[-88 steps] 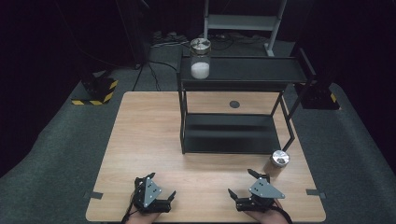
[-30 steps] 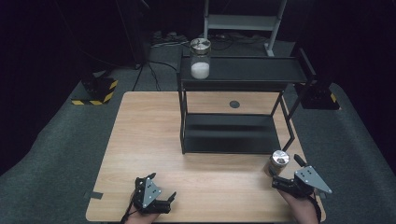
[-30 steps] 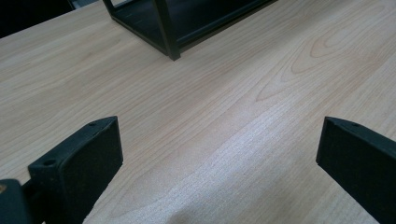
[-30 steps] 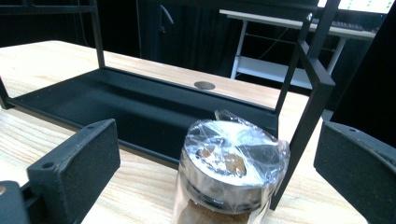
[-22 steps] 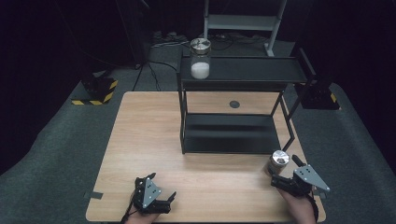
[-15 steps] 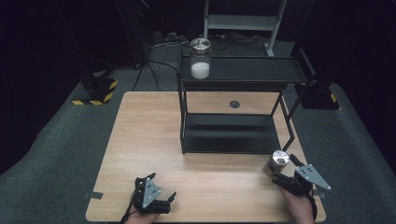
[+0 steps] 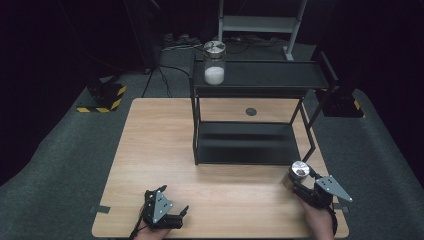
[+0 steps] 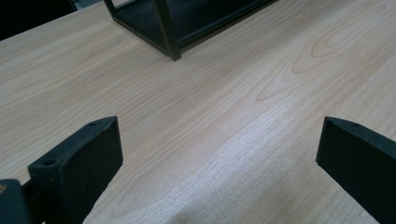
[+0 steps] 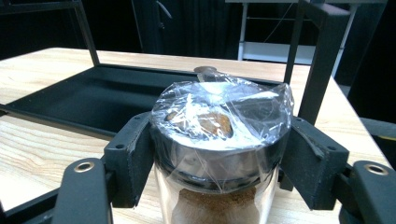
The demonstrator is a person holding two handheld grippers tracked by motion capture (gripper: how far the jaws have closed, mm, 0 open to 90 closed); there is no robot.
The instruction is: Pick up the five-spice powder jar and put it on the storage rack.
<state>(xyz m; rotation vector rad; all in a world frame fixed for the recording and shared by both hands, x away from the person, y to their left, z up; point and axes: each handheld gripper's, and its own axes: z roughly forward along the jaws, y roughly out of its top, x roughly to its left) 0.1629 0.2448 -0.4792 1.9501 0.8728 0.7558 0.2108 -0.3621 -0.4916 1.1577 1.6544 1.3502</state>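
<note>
Right gripper view: right gripper [image 9: 217,179] has its jaws clamped on the jar [image 9: 219,140] just under the film-wrapped metal lid [image 9: 219,116], pads pressing both sides; jaws have just been closing onto it. Brown powder sits in the glass below. Jar stands upright on the table [image 7: 160,150] at the near right, just in front of the rack's [image 7: 250,130] right front leg, long axis vertical, lid pointing up. Step in hand looks like the grasp, lift not yet begun. Next move probably calls for a straight lift, keeping the jar vertical, clearing the rack leg and the edge of the lower shelf [image 9: 93,102] before any carry; film on the lid could make the grip slippery, so hold firm. Left gripper [image 7: 161,210] rests at the near left edge, jaws wide apart over bare wood, nothing between them. Farther off, a second jar [image 7: 215,62] with white powder stands upright on the rack's top shelf, left end.
</note>
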